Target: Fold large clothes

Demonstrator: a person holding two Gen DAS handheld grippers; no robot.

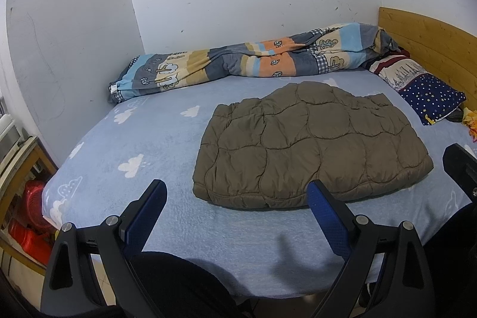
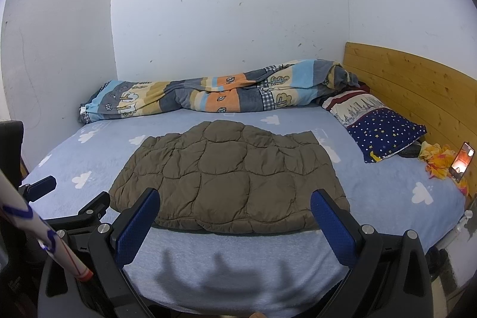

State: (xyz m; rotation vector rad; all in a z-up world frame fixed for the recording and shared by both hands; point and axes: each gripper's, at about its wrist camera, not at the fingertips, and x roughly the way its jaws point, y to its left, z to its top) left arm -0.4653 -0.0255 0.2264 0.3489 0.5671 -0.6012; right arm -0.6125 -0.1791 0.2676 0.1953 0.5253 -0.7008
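A brown quilted jacket [image 2: 229, 181] is lying flat on the blue cloud-print bed sheet [image 2: 387, 198], folded into a broad pad whose long axis is running left to right across the bed. Both grippers are hovering at the near edge of the bed, holding nothing. The right gripper [image 2: 235, 216] is facing the jacket's near hem almost squarely, fingers spread wide apart. The left gripper [image 1: 237, 206] is also spread wide, but the jacket is sitting ahead and to its right, so the right hand appears nearer to the garment's middle. Sleeves and collar are tucked out of sight, so which edges are folds is hard to tell. A rolled striped duvet [image 2: 208, 97] is lying along the wall, well apart from the jacket.
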